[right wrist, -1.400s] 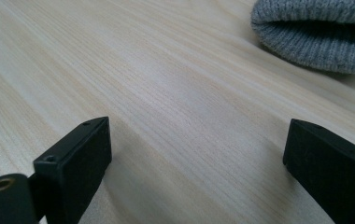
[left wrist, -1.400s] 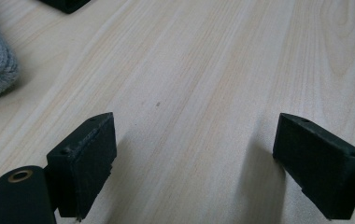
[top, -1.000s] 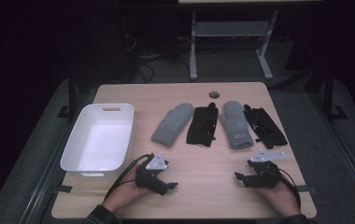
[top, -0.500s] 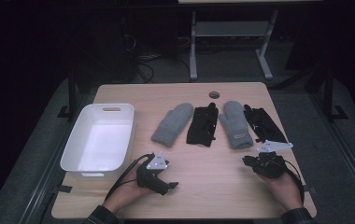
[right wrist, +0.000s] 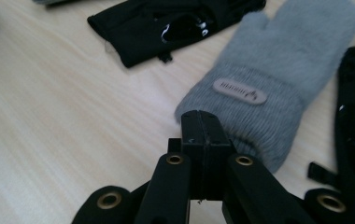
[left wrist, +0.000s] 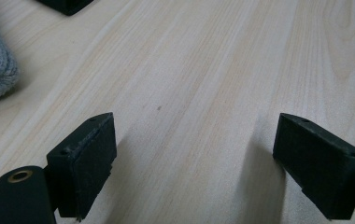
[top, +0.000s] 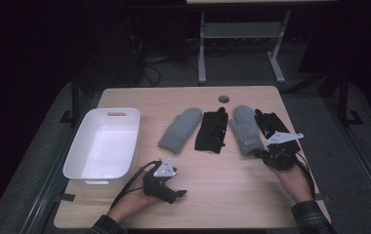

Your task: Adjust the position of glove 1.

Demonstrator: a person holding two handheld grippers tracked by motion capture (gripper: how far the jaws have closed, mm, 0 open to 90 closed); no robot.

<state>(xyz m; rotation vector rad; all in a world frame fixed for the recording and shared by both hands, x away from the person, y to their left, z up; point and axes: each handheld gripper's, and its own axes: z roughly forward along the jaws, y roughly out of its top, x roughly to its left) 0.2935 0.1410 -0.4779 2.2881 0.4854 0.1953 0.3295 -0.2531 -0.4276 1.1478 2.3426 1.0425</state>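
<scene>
Four gloves lie in a row across the table: a grey mitten (top: 178,129), a black glove (top: 213,130), a second grey mitten (top: 246,129) with a small label patch, and another black glove (top: 274,126). My right gripper (top: 266,155) is shut, its pads pressed together with nothing visible between them. In the right gripper view its tip (right wrist: 202,126) sits just in front of the labelled mitten's (right wrist: 278,70) ribbed cuff. My left gripper (top: 177,193) lies near the front edge with its jaws wide open over bare wood (left wrist: 189,107).
A white bin (top: 125,117) stands at the table's left, beside my left hand. A round cable hole (top: 223,99) is at the table's back edge. The wooden tabletop (top: 222,190) is bare between the two hands. Desk legs and cables stand on the dark floor behind.
My right hand has moved away from the front edge and slightly up, bringing its gripper to the labelled mitten's cuff. The left hand has stayed put.
</scene>
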